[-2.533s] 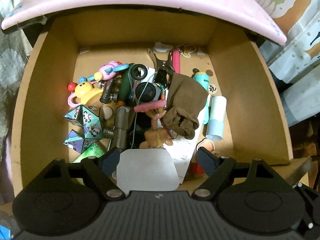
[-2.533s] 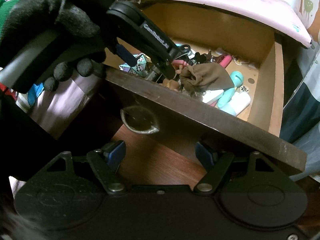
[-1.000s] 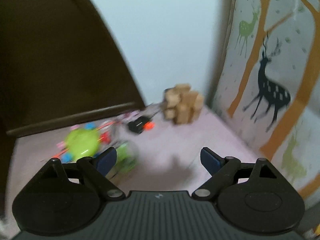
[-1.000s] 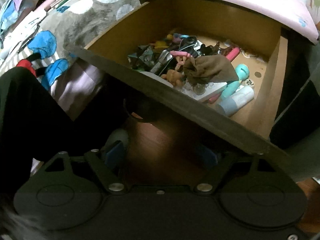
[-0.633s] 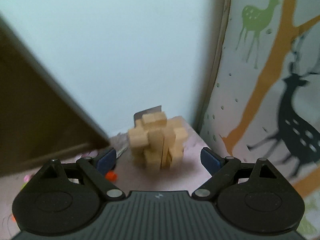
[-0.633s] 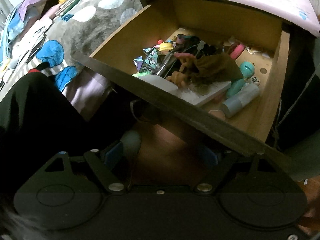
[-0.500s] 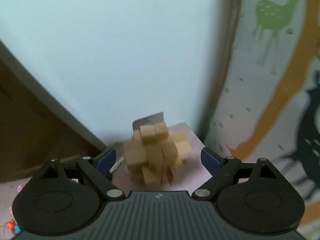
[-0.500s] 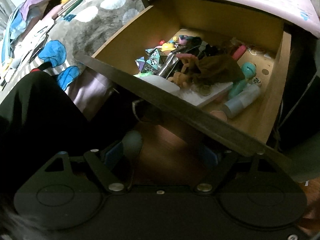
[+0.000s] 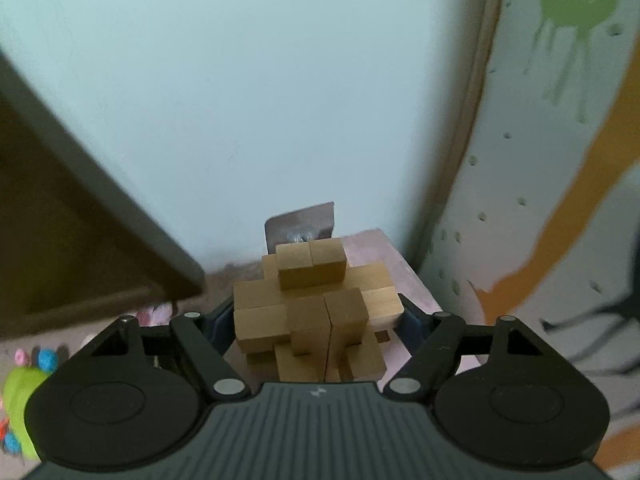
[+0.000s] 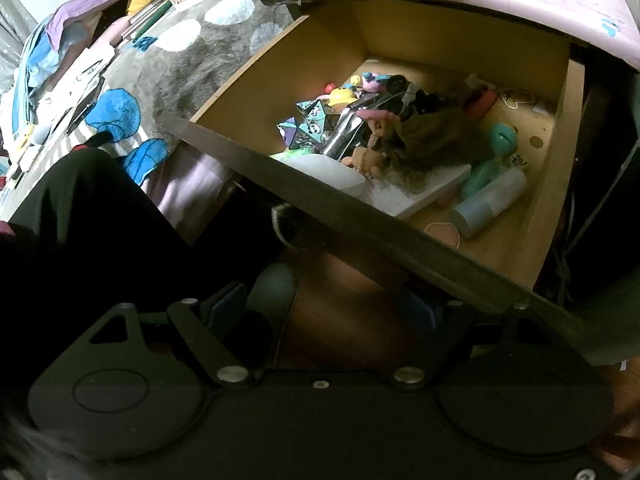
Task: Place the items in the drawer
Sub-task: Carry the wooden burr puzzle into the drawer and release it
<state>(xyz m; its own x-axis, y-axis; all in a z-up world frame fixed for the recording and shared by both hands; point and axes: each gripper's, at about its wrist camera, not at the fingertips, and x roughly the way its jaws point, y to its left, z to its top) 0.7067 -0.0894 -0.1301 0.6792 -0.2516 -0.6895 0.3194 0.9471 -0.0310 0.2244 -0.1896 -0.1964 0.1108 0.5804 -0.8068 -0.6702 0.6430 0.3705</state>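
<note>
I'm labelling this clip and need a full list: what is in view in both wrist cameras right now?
wooden block puzzle: one, tan, on the pink top by the wall, between the left jaws
green toy: one, lime, far left on the pink top, blurred
drawer: one, light wood inside with a dark front, open
folding cube toy: one, teal and purple, left in drawer
brown cloth: one, mid drawer
pale blue tube: one, right front of drawer
white slab: one, front of drawer
left gripper: black, jaws closing around the puzzle
right gripper: black, jaws open, before the drawer front
</note>
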